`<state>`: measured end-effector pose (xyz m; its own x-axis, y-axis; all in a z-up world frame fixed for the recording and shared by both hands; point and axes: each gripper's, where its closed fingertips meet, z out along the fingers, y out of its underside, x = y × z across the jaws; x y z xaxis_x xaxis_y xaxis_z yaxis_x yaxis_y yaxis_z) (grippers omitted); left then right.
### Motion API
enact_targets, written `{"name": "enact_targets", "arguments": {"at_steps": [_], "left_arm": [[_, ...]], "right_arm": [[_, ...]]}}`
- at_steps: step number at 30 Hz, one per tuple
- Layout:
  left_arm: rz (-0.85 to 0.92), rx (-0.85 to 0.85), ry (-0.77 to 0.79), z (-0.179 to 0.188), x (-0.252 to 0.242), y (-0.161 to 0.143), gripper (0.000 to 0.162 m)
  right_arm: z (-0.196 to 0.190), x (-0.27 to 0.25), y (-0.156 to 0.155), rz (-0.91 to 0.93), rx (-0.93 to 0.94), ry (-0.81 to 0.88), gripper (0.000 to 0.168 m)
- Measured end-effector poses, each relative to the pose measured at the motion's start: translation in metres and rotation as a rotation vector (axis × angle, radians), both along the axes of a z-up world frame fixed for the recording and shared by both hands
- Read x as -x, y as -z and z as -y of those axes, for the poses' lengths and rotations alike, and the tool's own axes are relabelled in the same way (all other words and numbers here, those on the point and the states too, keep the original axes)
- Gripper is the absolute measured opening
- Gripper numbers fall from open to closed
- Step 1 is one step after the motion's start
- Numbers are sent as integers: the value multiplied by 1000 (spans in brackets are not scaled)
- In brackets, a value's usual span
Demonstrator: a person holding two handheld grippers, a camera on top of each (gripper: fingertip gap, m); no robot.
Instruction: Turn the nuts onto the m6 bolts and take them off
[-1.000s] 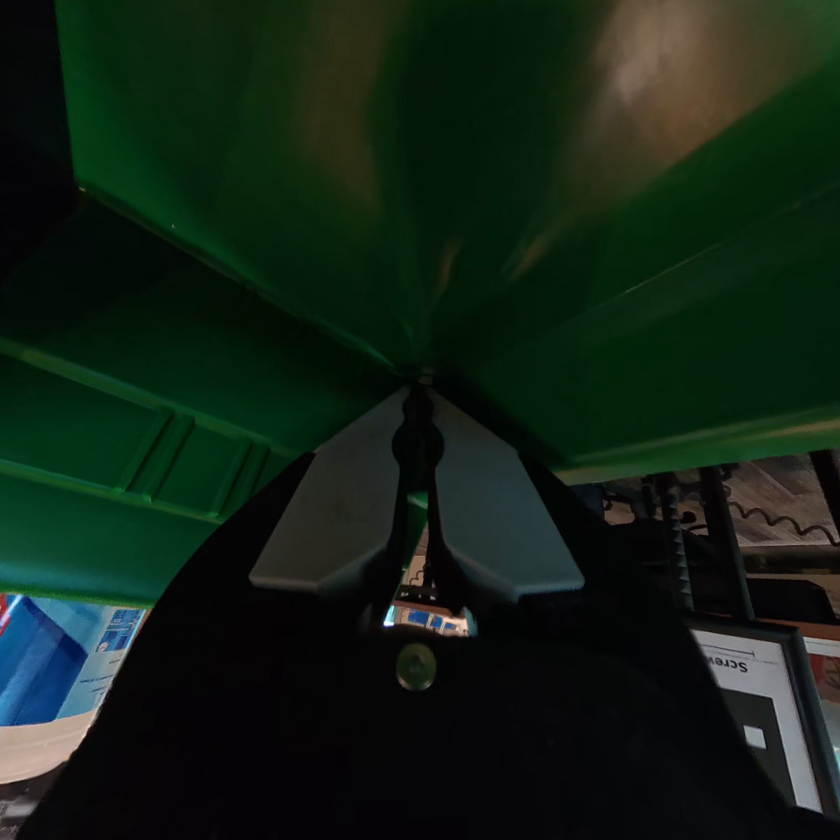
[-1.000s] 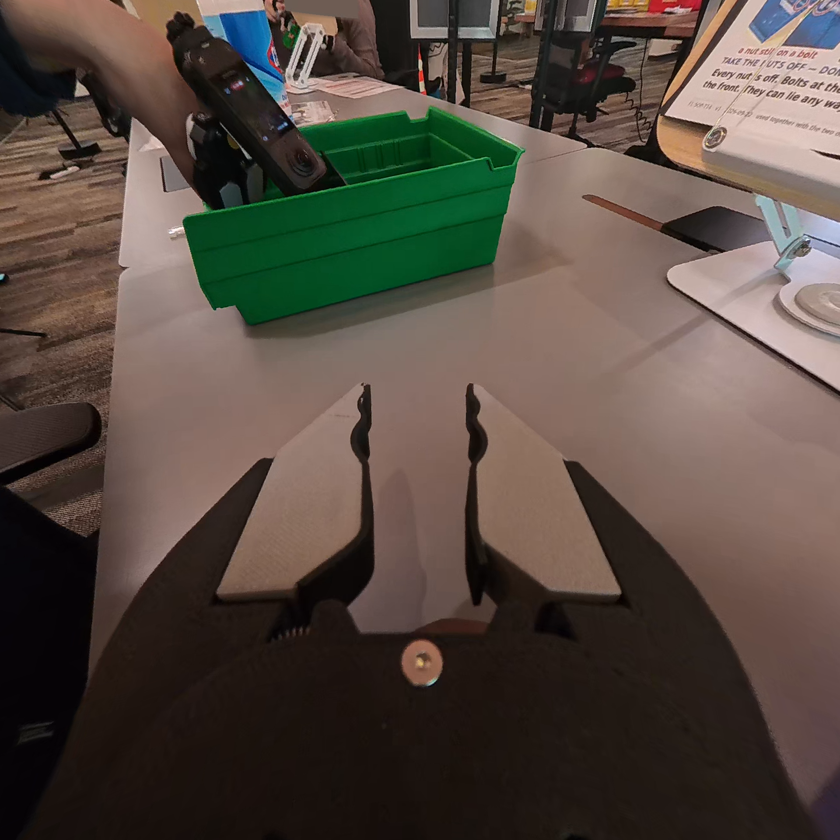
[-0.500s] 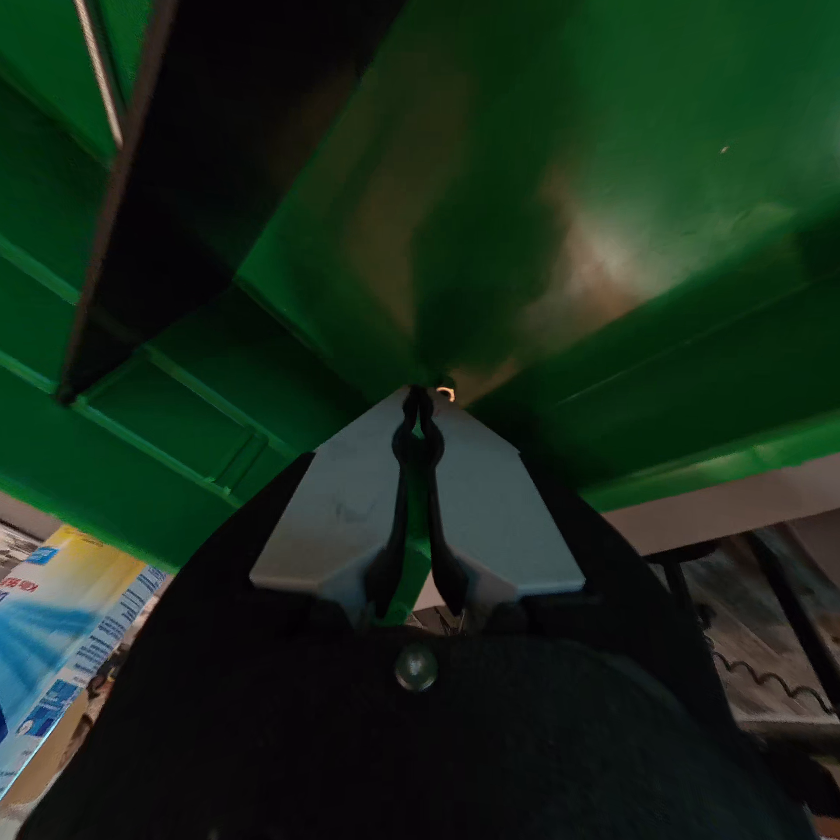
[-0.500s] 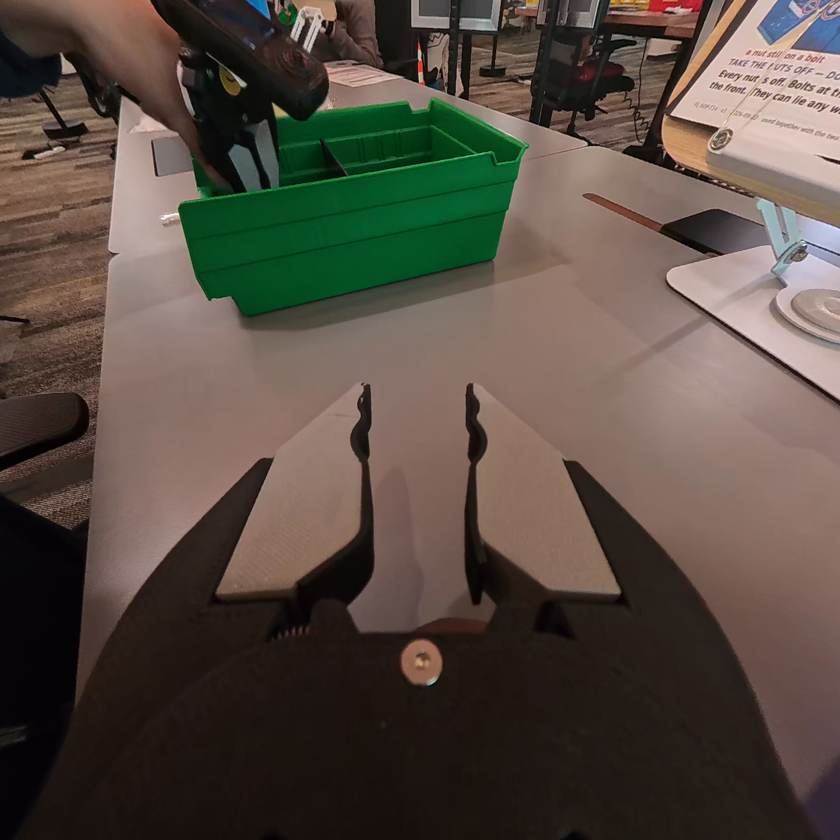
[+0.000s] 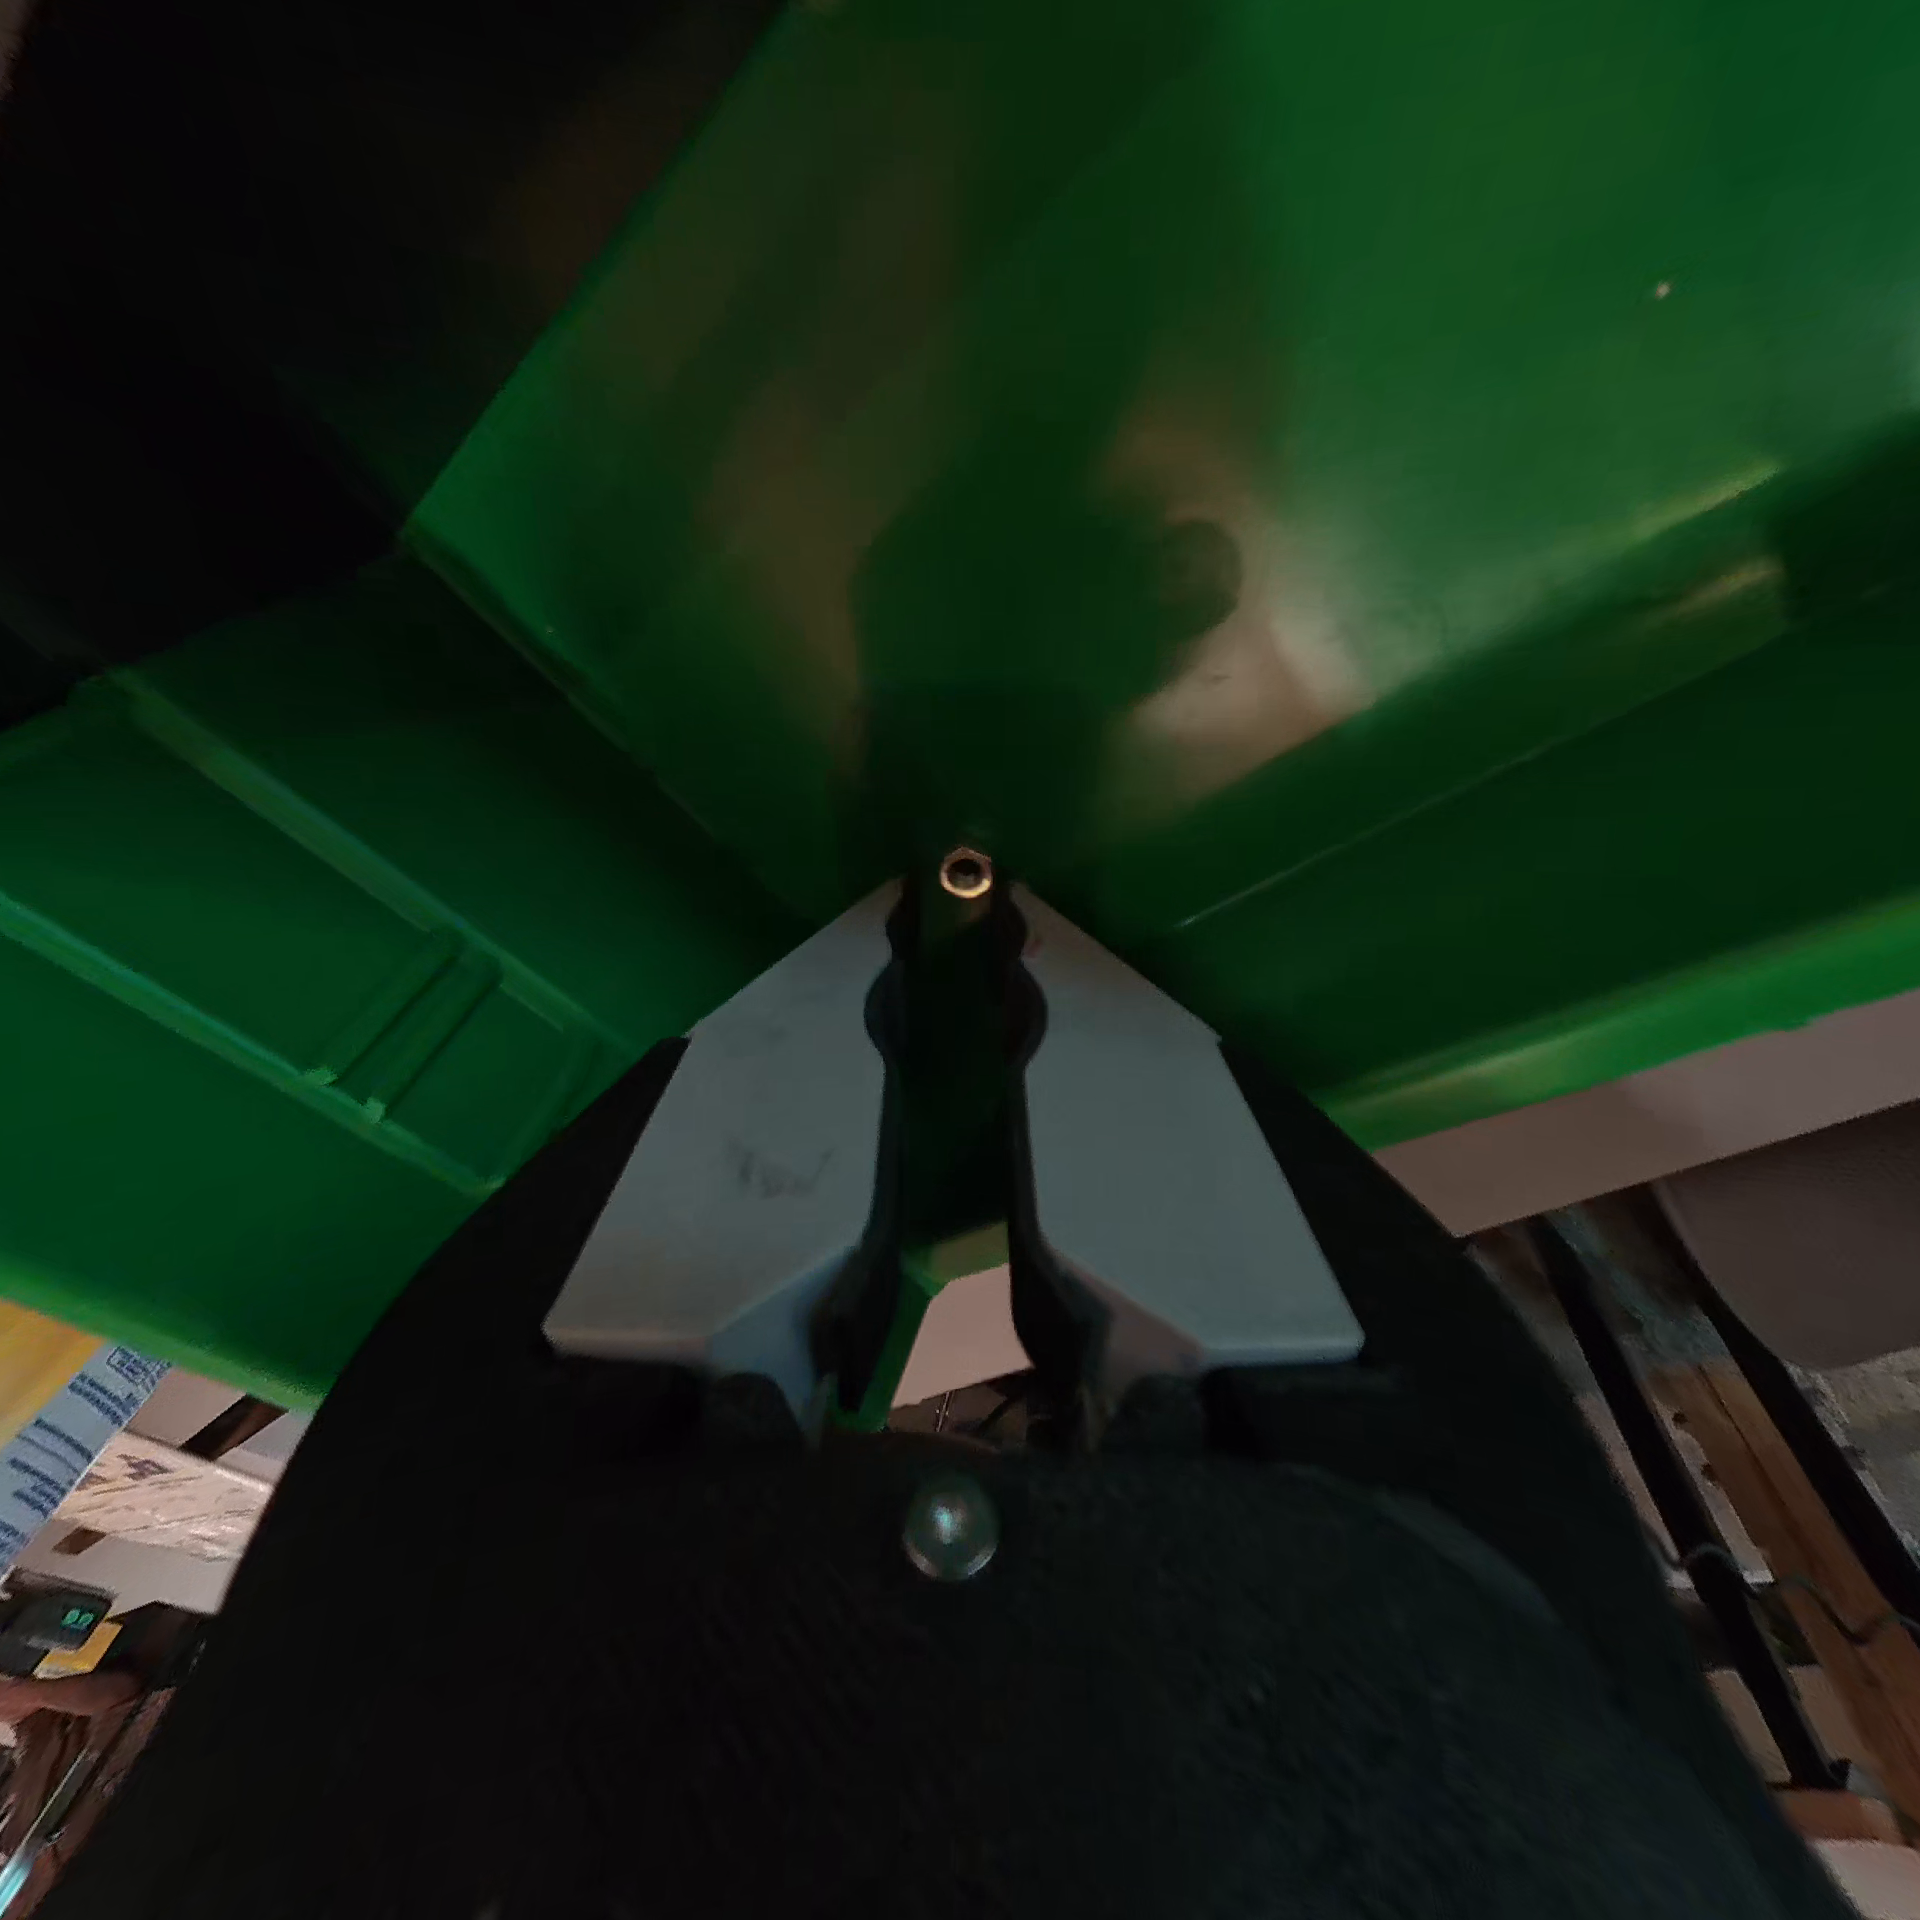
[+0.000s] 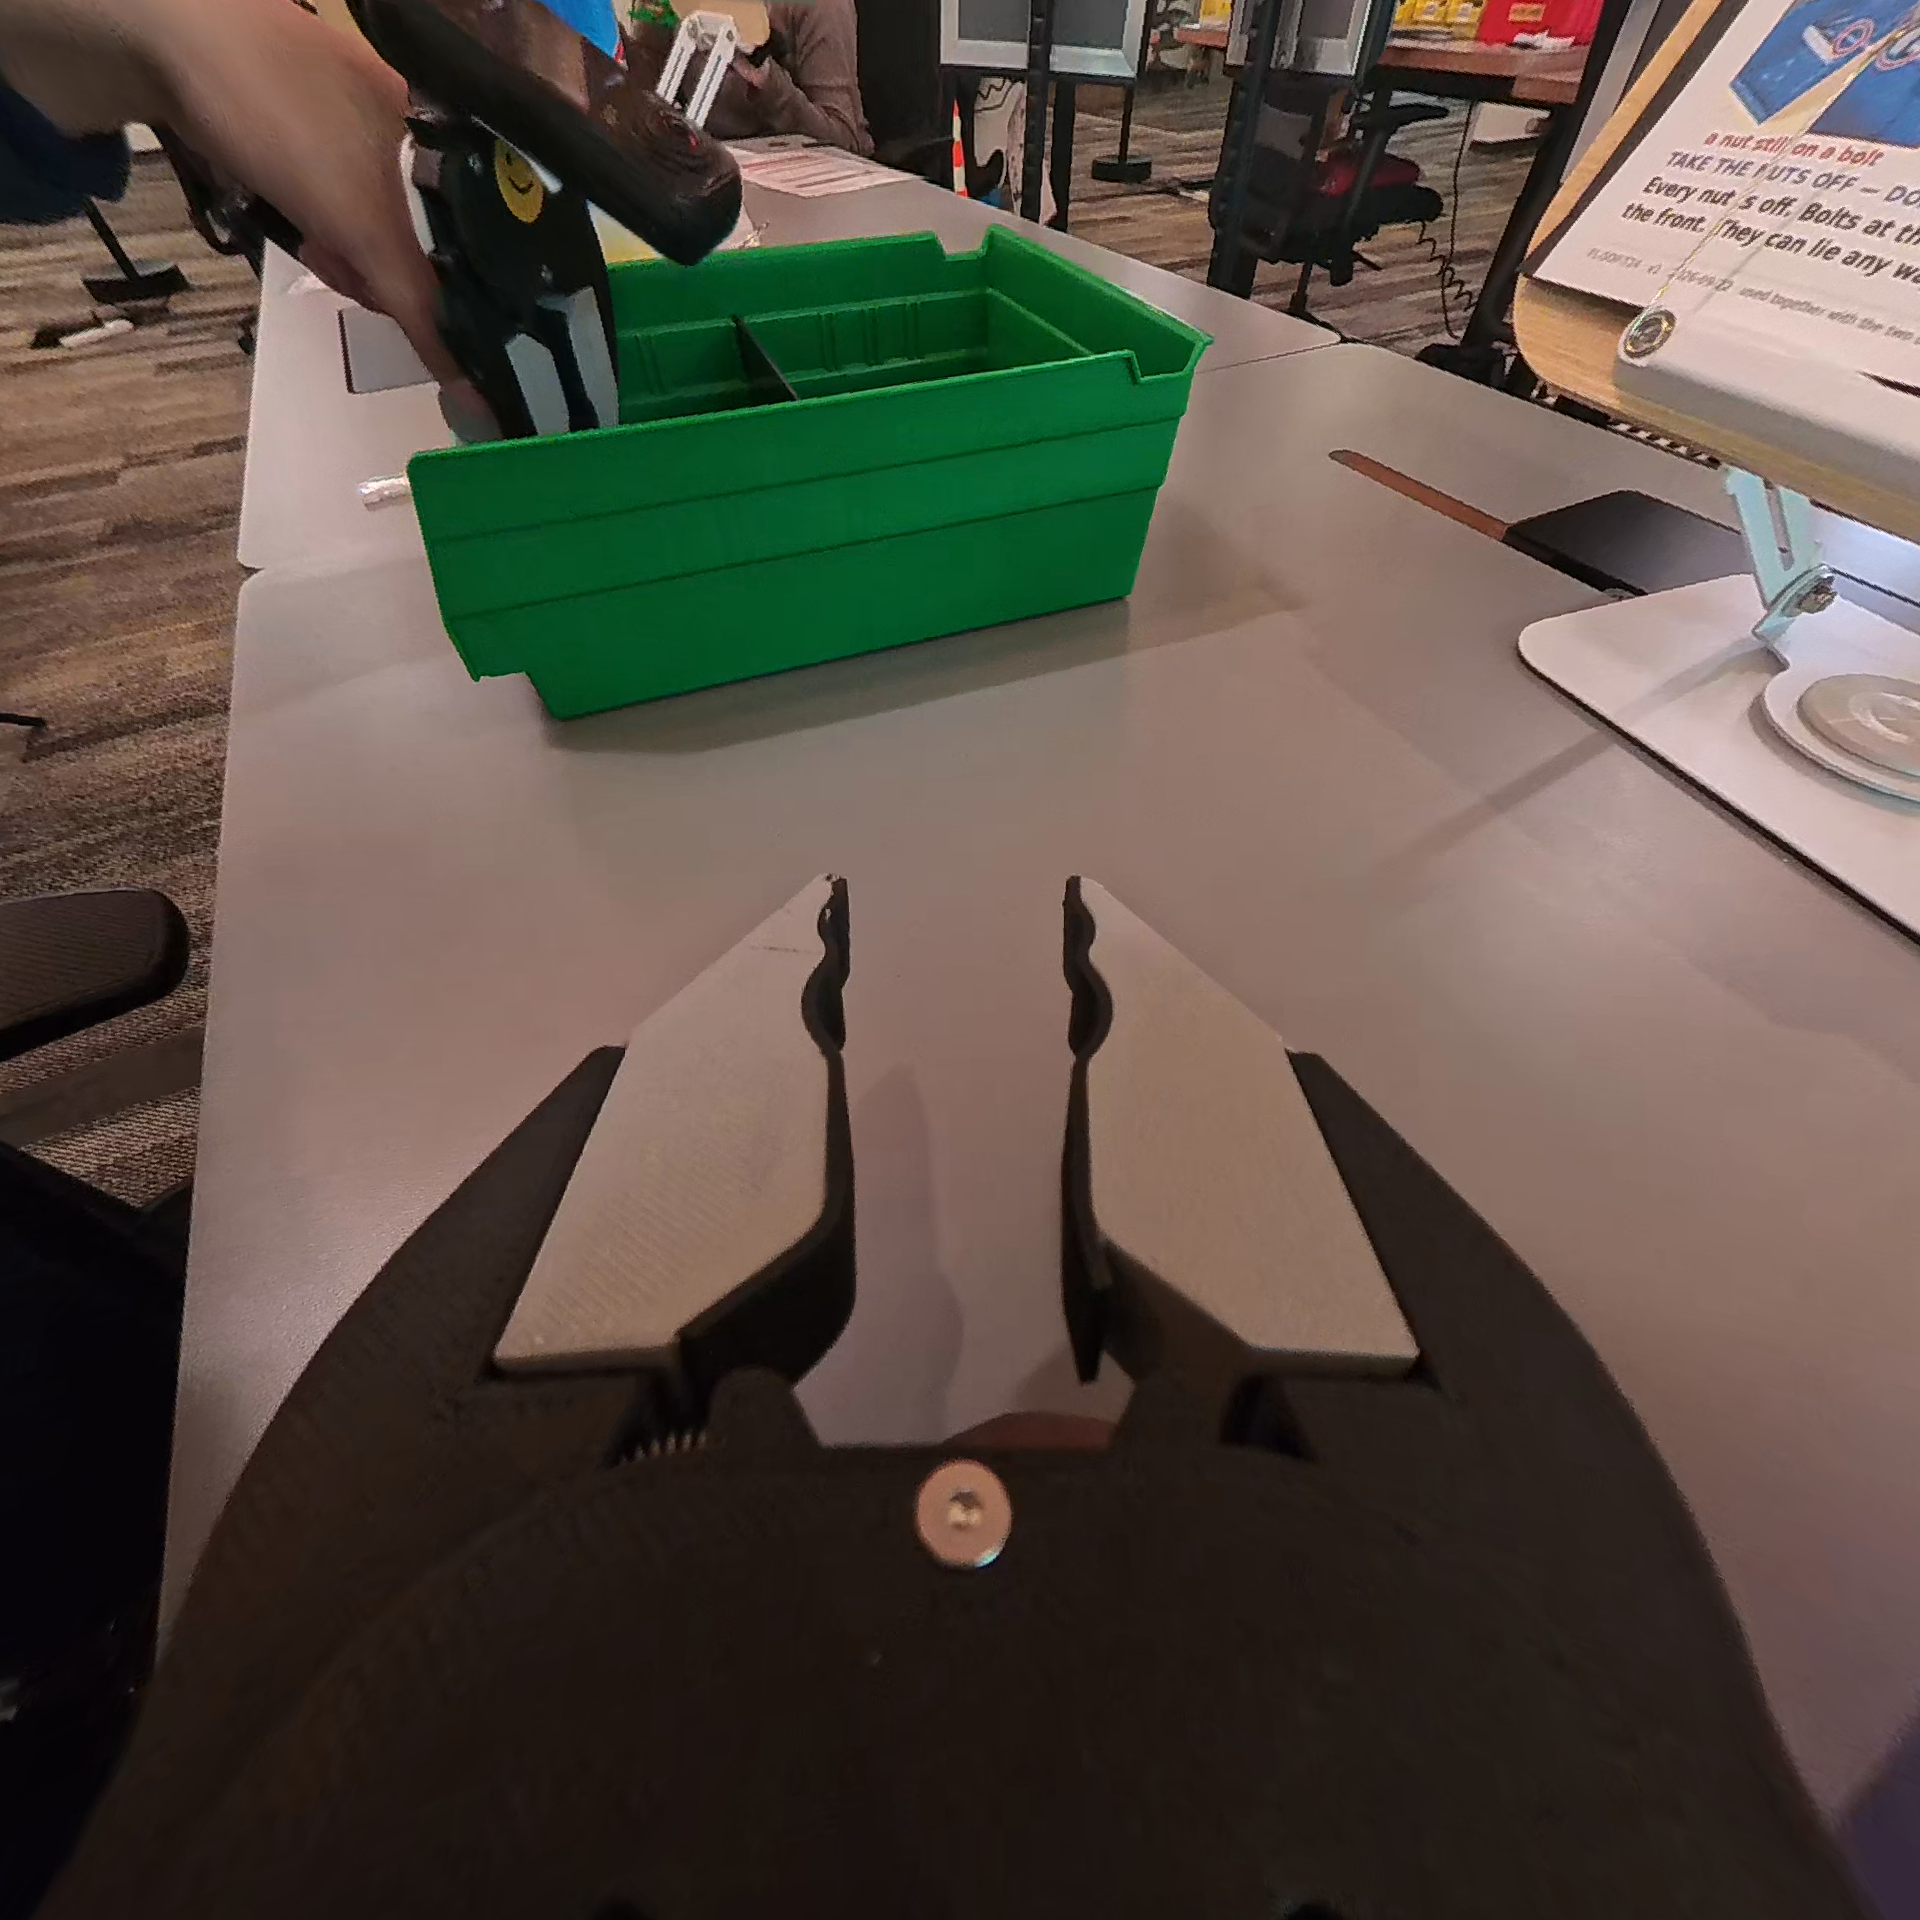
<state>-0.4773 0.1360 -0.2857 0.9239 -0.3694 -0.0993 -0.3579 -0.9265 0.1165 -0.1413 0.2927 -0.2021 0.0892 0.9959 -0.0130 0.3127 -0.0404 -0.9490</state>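
Note:
The green bin [image 6: 790, 540] stands on the grey table [image 6: 935, 790], split by a black divider [image 6: 767, 369]. My left gripper [image 6: 540, 384], held by a hand, reaches down into the bin's left end. In the left wrist view the left gripper [image 5: 958, 896] is nearly shut over the green bin floor [image 5: 1299, 364], and a small round metal piece with a hole in its end [image 5: 962, 871], seemingly a bolt seen end-on, sits between its tips. My right gripper [image 6: 956, 904] is open and empty, low over the table in front of the bin.
An instruction sheet on a stand [image 6: 1766, 208] with a white base plate [image 6: 1662, 707] is at the right, with a dark flat pad [image 6: 1621, 540] beside it. A chair [image 6: 73, 966] is off the table's left edge. A small white thing [image 6: 379, 488] lies left of the bin. My hands' fingertips stand some 40 cm from each other. The left gripper is farther from the white base plate [image 6: 1662, 707], some 50 cm, than the right, some 30 cm.
My left gripper has tilted more upright in the bin's left end. Its fingers stand slightly wider, with the metal piece now showing between the tips. My right gripper has hardly moved.

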Motion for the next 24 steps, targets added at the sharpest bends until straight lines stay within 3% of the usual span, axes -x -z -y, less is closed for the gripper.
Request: {"name": "enact_targets", "arguments": {"at_steps": [11,18,24], "left_arm": [[12,23,9,-2,-1,1,8],[81,18,-37,-3,-5,0,17],[44,16,-33,-4,-1,1,9]], "right_arm": [[3,0,-1,0,-6,-8,38],[4,0,-2,-3,-5,-14,38],[5,0,-2,-4,-7,-18,37]]}}
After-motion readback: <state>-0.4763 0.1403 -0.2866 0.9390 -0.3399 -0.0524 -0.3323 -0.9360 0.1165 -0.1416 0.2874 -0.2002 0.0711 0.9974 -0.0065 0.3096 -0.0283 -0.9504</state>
